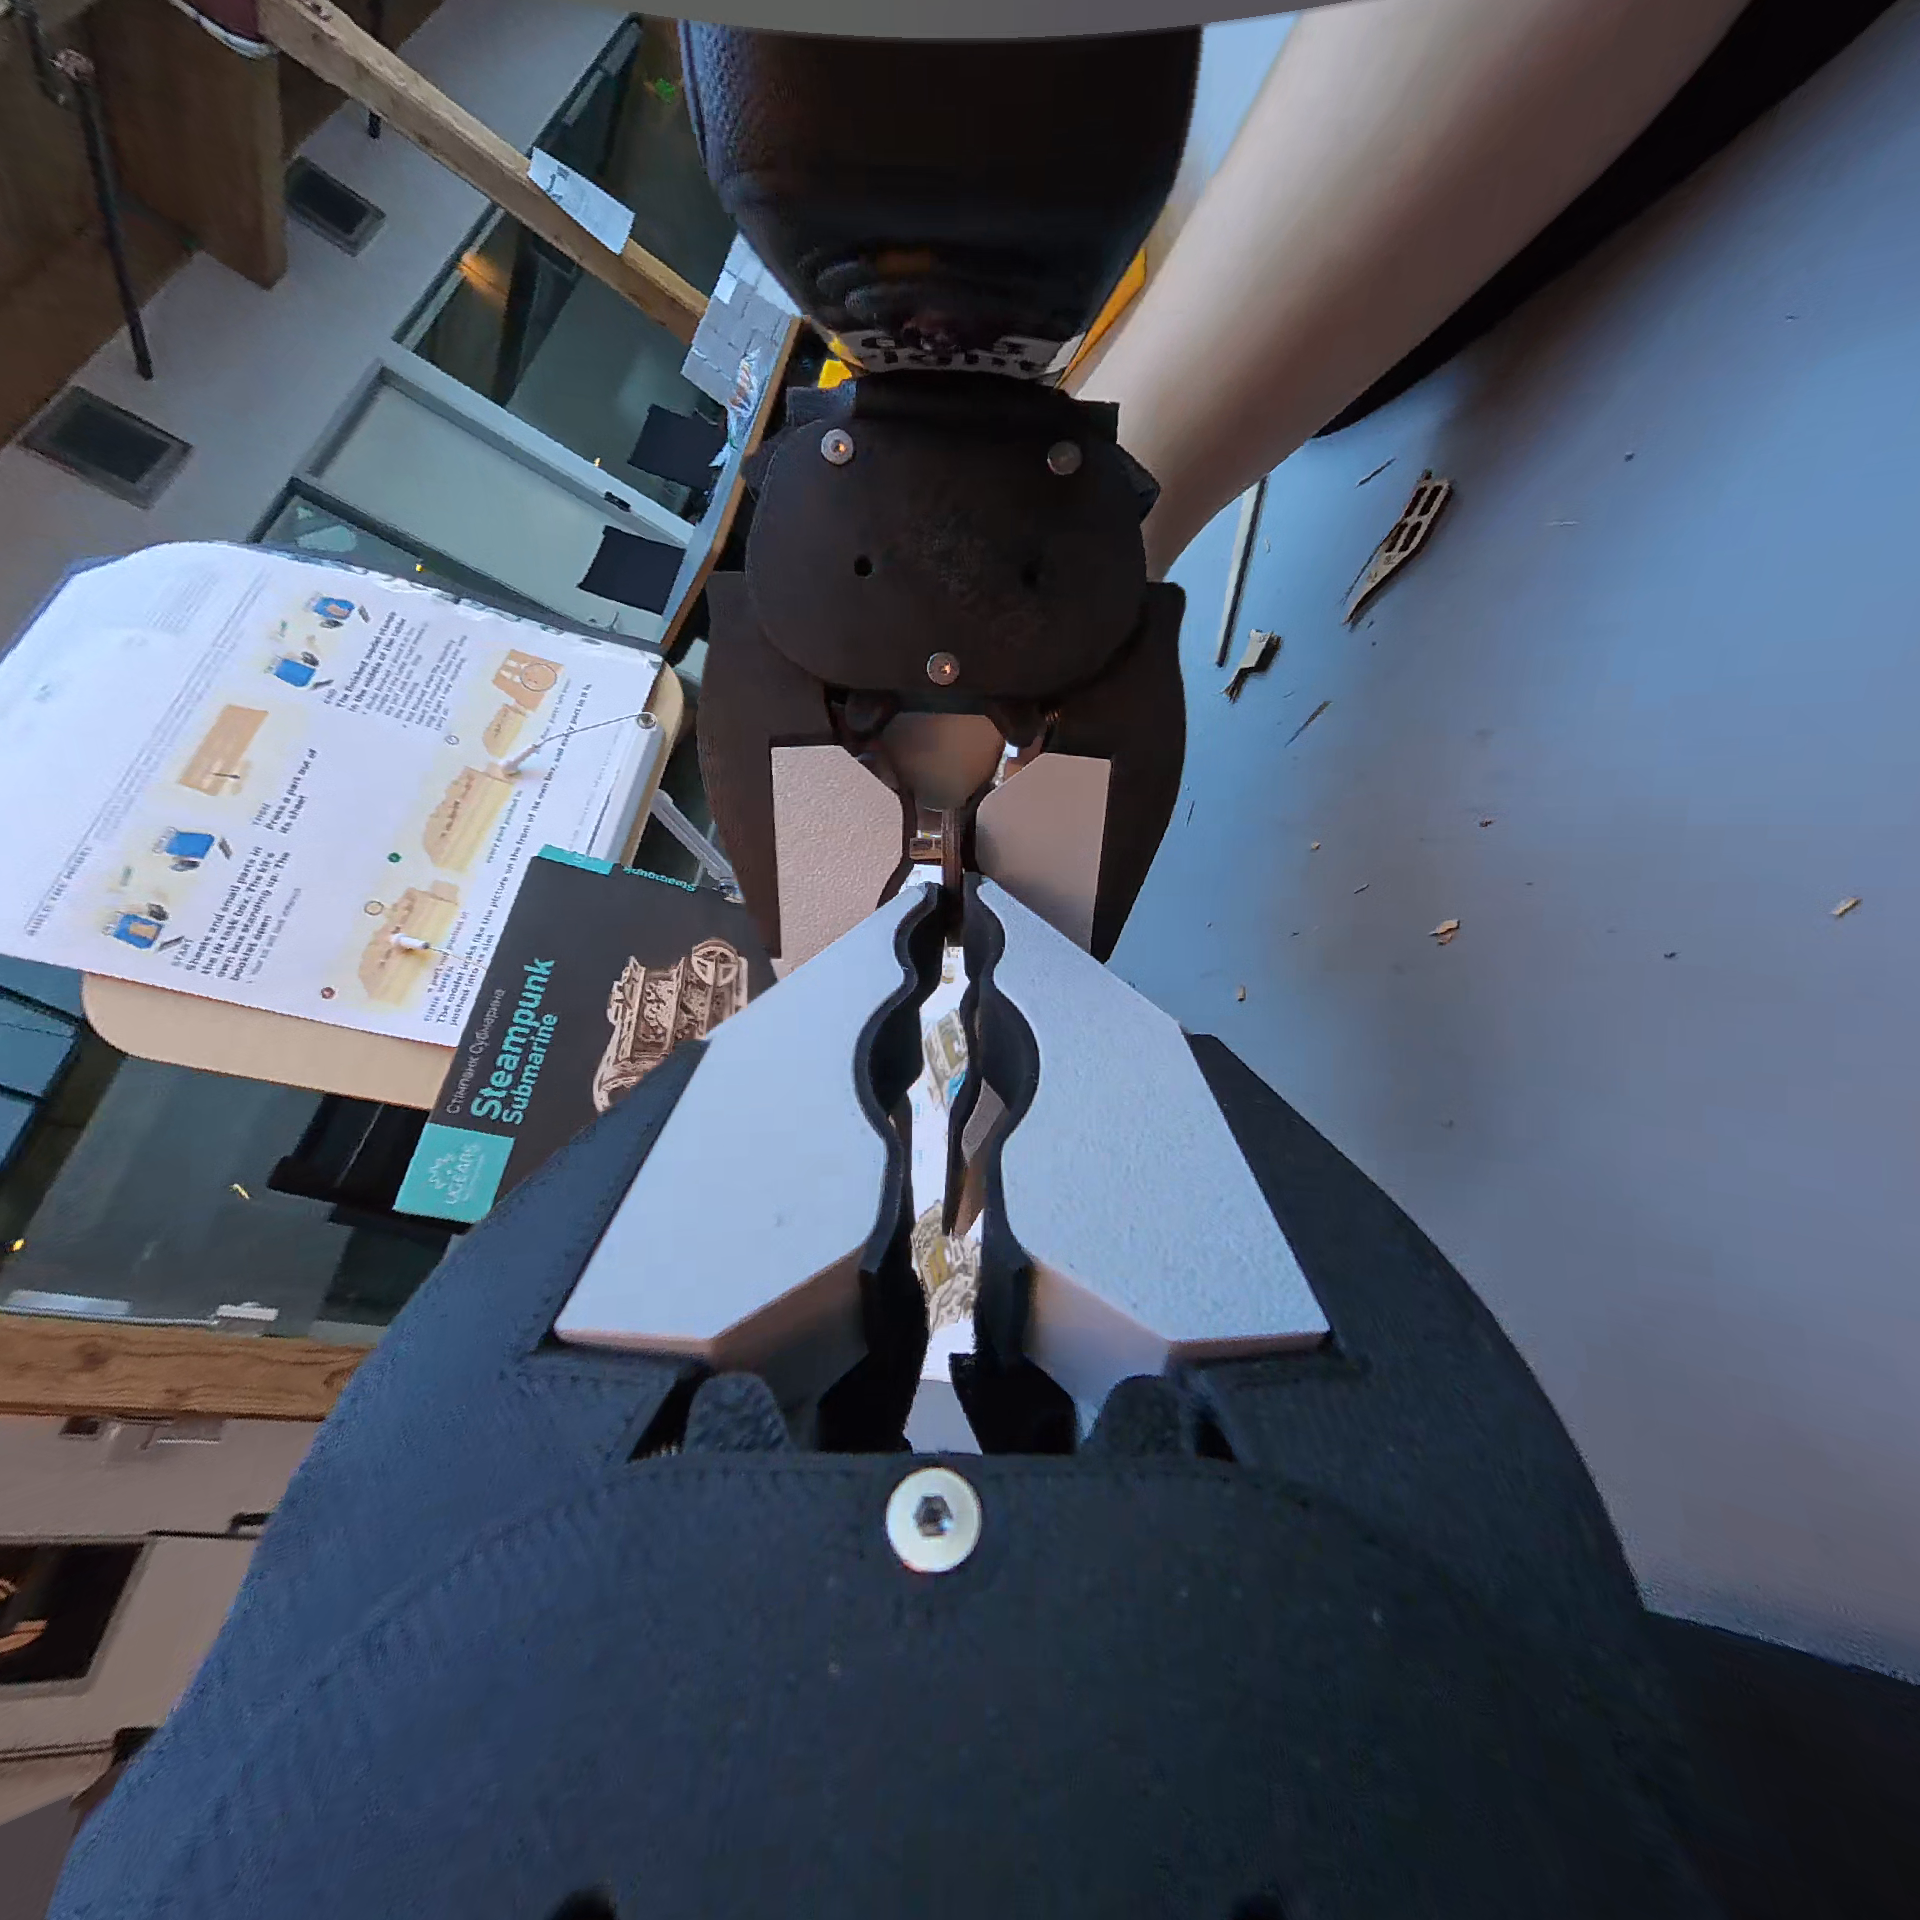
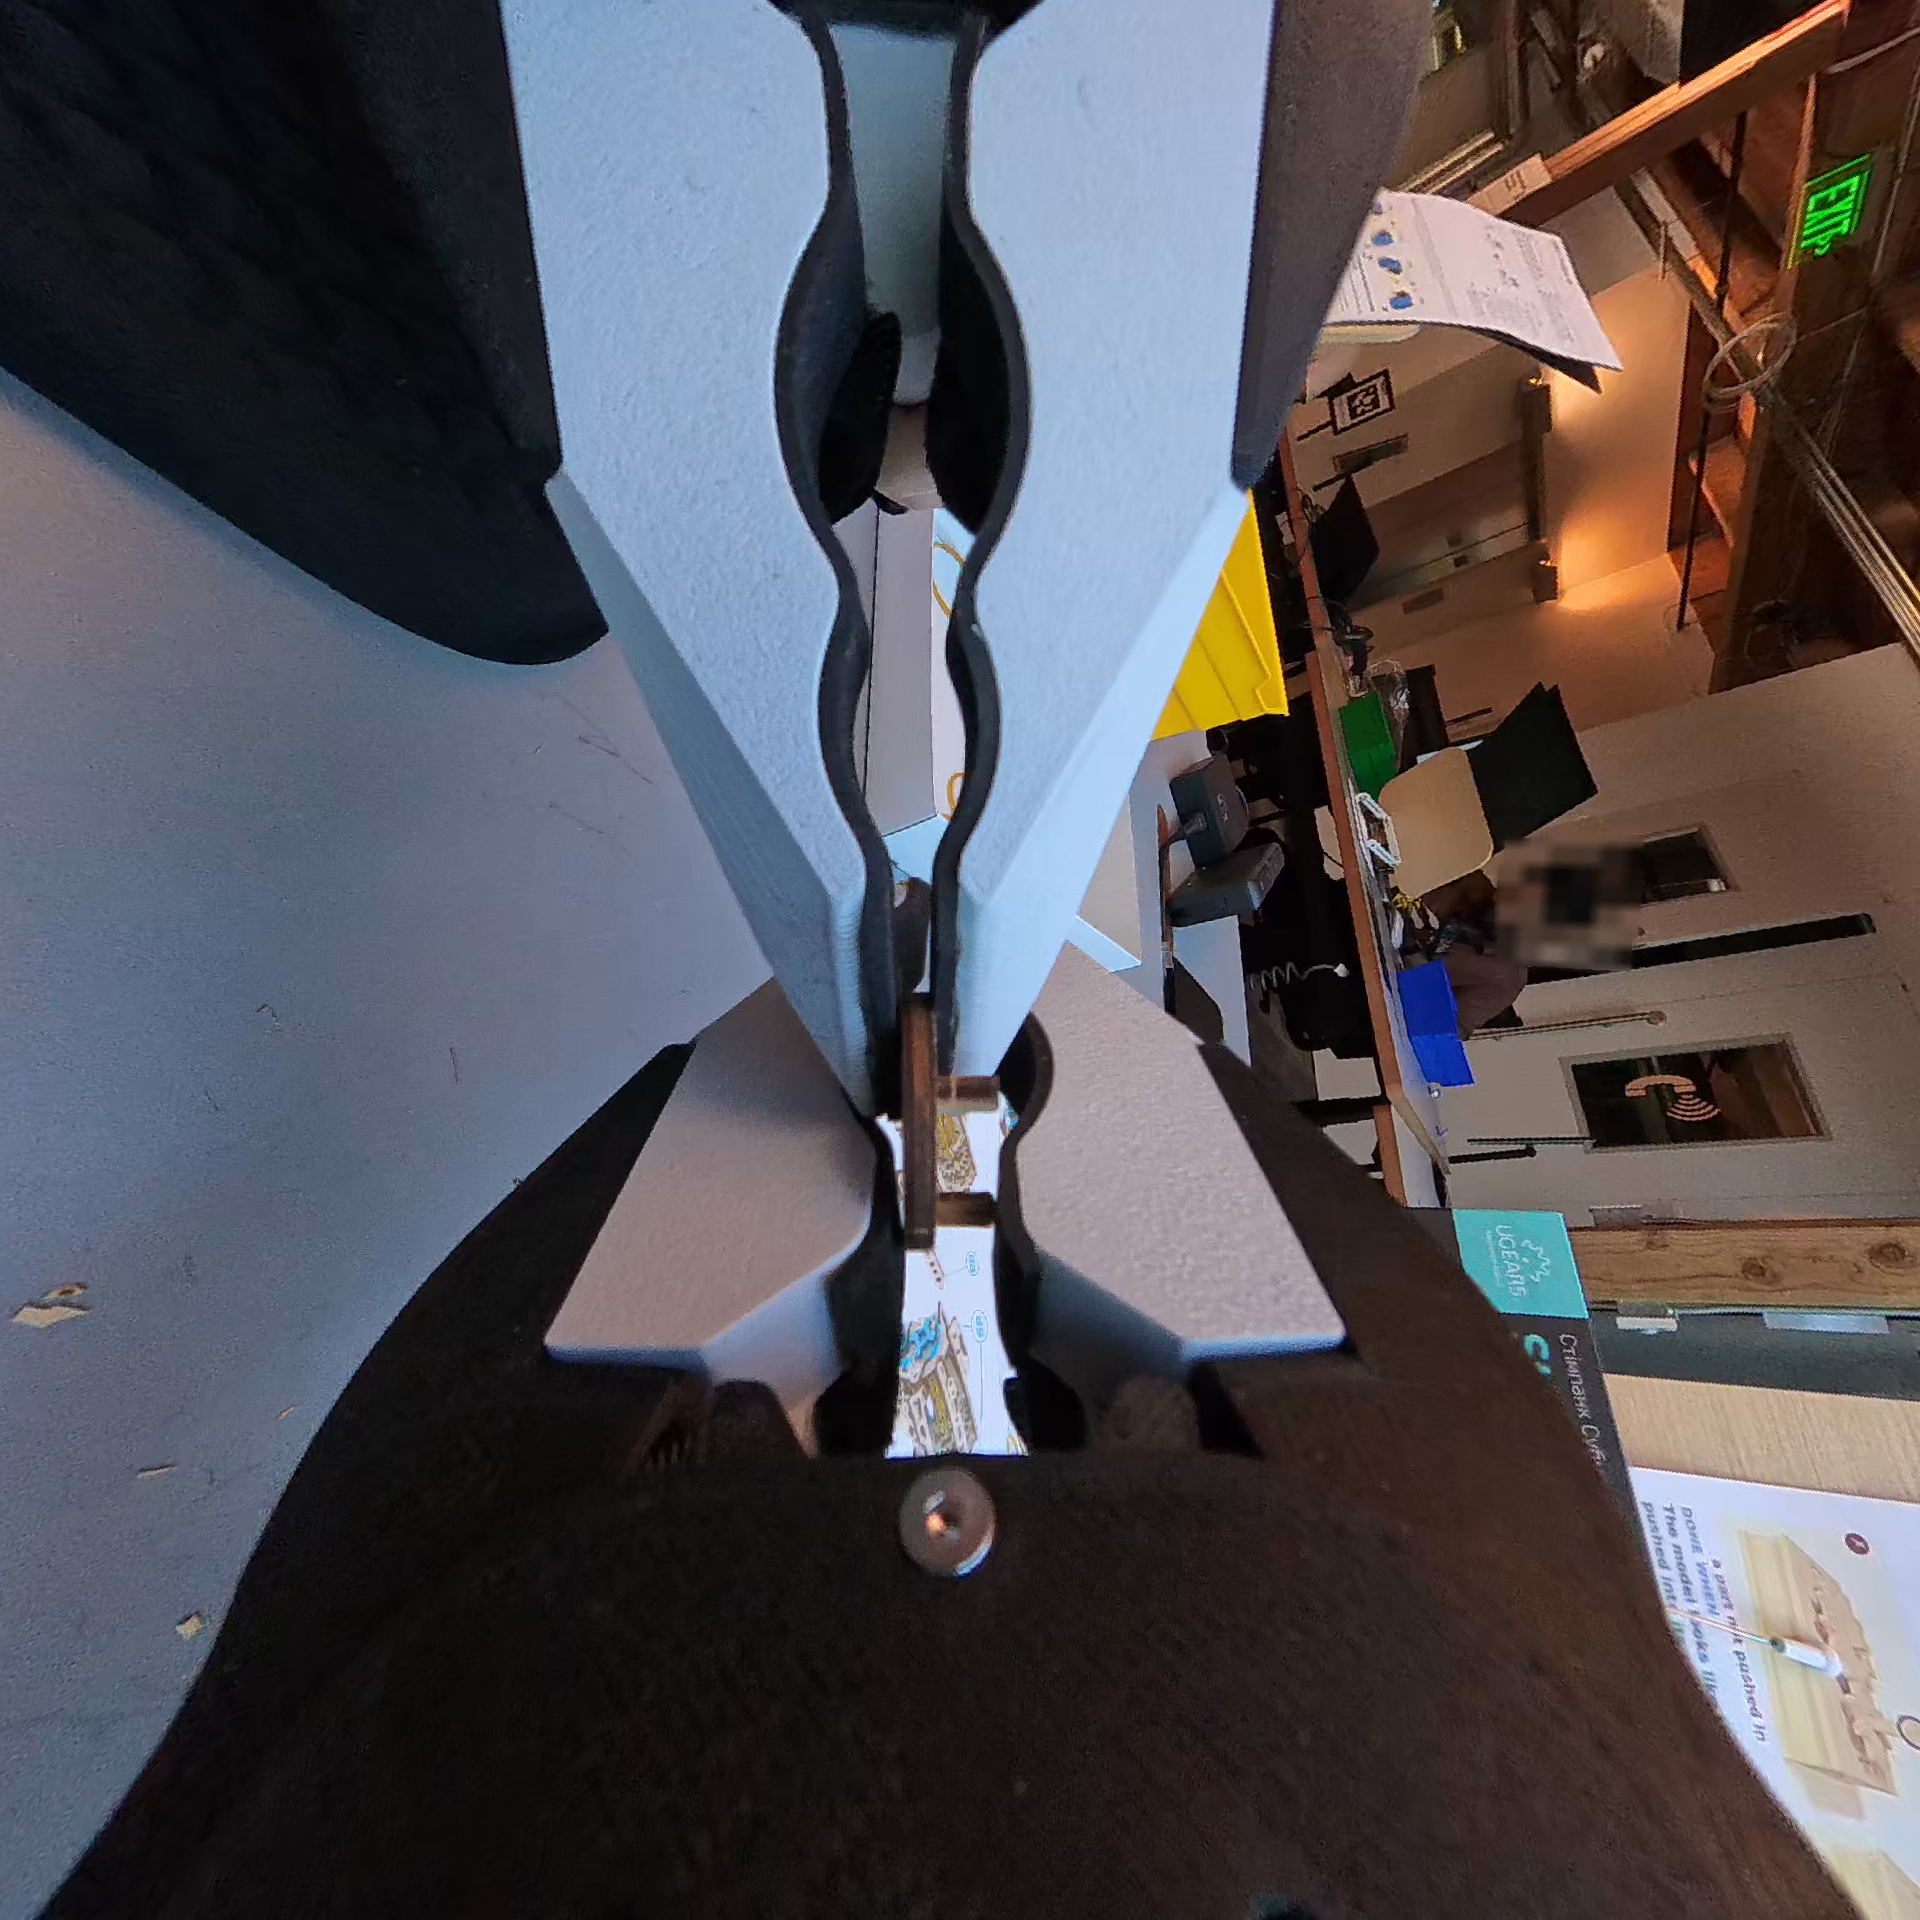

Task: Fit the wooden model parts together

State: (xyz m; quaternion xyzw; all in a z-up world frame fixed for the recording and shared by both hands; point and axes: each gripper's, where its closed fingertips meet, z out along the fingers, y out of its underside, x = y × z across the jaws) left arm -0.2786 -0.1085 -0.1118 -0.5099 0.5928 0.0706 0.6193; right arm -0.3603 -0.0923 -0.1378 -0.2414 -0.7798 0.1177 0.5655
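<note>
Right wrist view: both claws pinched tight on thin wood part, tip to tip. Looks light, stiff, easy to snap. Best held by flat sides, near the slots.

The wooden part is showing only its thin edge; the jaws are hiding the rest of it. In the left wrist view, the far wooden piece is looking too small to tell its shape. The instruction sheet is running off the right edge.

The right hand-held gripper blocks ahead; the table beside seems open.
</note>
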